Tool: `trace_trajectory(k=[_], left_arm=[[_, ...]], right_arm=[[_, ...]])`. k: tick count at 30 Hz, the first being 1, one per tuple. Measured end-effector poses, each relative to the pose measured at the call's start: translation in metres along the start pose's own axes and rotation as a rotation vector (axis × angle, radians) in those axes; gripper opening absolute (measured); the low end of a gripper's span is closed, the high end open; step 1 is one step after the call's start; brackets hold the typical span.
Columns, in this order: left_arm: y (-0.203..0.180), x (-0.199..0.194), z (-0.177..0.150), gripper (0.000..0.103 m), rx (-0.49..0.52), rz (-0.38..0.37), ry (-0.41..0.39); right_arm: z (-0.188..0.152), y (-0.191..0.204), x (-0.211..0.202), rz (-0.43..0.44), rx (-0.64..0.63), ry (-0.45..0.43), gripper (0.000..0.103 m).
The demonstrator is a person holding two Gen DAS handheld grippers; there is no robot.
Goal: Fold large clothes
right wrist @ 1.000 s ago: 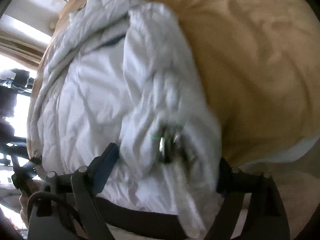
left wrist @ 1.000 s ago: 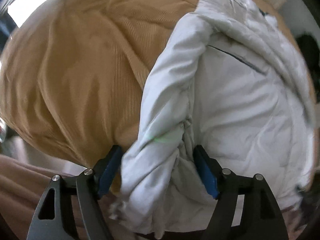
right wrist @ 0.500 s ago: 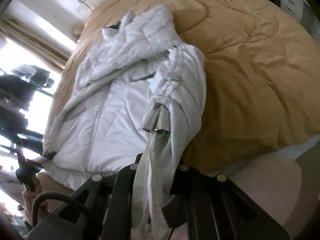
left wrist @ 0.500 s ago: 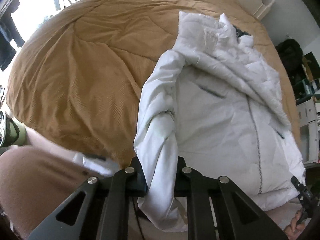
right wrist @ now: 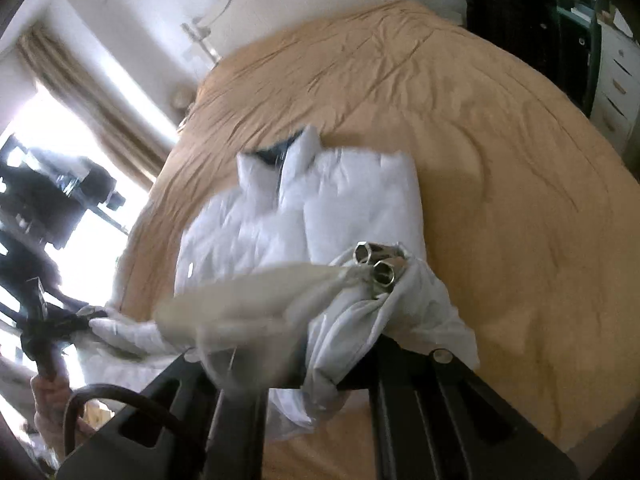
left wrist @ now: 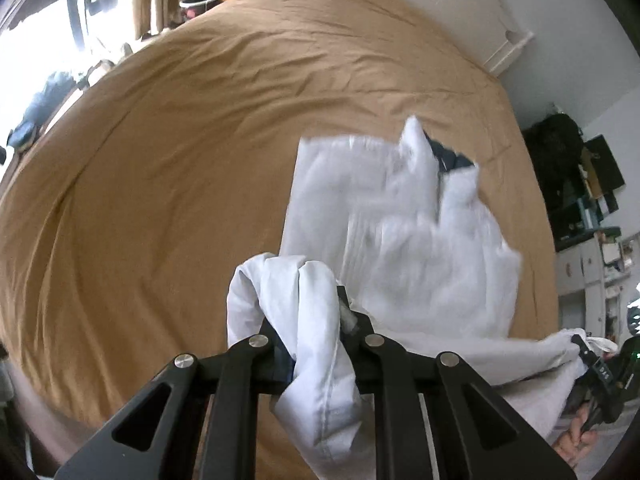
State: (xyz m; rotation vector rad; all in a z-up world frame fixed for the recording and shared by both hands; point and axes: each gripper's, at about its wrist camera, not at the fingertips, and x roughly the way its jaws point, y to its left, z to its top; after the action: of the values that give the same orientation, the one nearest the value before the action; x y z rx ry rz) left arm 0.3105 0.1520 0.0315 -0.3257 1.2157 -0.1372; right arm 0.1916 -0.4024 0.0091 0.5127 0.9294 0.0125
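Jacket hem gripped at both corners, raised above the bed.

Left gripper (left wrist: 316,336) clenched on a bunched corner of the white jacket (left wrist: 408,240); right gripper (right wrist: 320,344) clenched on the opposite corner, beside the metal cord ends (right wrist: 376,264). Held at two corners, probably to carry the lower edge toward the collar for a fold. Puffy, quilted, wrinkled; collar with dark lining; upper part resting on the tan bedspread (left wrist: 160,160), lower part lifted.
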Motion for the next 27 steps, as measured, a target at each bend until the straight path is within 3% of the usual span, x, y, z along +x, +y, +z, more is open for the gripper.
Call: trace_trajectory(k=[3, 6, 10, 14, 16, 20, 21, 23, 24, 25, 27], left_arm=[[-0.012, 0.05, 0.061, 0.016, -0.047, -0.001, 0.036], [-0.015, 0.116, 0.102, 0.018, -0.075, 0.031, 0.085], [-0.005, 0.212, 0.113, 0.019, -0.118, 0.086, 0.174], [-0.007, 0.249, 0.116, 0.019, -0.131, 0.123, 0.165], [-0.009, 0.249, 0.12, 0.02, -0.143, 0.128, 0.164], [0.002, 0.244, 0.126, 0.022, -0.189, 0.056, 0.187], [0.004, 0.243, 0.126, 0.022, -0.203, 0.045, 0.19], [0.005, 0.242, 0.124, 0.022, -0.207, 0.044, 0.187], [0.004, 0.241, 0.123, 0.022, -0.196, 0.05, 0.183], [0.002, 0.24, 0.122, 0.022, -0.184, 0.06, 0.179], [-0.002, 0.239, 0.121, 0.022, -0.16, 0.077, 0.172]], right_arm=[[0.048, -0.006, 0.047, -0.012, 0.042, 0.011, 0.008], [0.084, -0.018, 0.107, -0.058, 0.076, 0.057, 0.01], [0.096, -0.042, 0.195, -0.144, 0.122, 0.143, 0.012], [0.093, -0.07, 0.243, -0.076, 0.203, 0.181, 0.013], [0.098, -0.076, 0.244, -0.034, 0.241, 0.175, 0.014], [0.106, -0.088, 0.215, 0.096, 0.318, 0.105, 0.024], [0.106, -0.092, 0.197, 0.147, 0.346, 0.065, 0.031], [0.104, -0.092, 0.167, 0.157, 0.351, -0.001, 0.06], [0.103, -0.088, 0.142, 0.109, 0.329, -0.071, 0.085], [0.1, -0.081, 0.121, 0.063, 0.297, -0.144, 0.092], [0.091, -0.059, 0.098, 0.025, 0.215, -0.206, 0.091]])
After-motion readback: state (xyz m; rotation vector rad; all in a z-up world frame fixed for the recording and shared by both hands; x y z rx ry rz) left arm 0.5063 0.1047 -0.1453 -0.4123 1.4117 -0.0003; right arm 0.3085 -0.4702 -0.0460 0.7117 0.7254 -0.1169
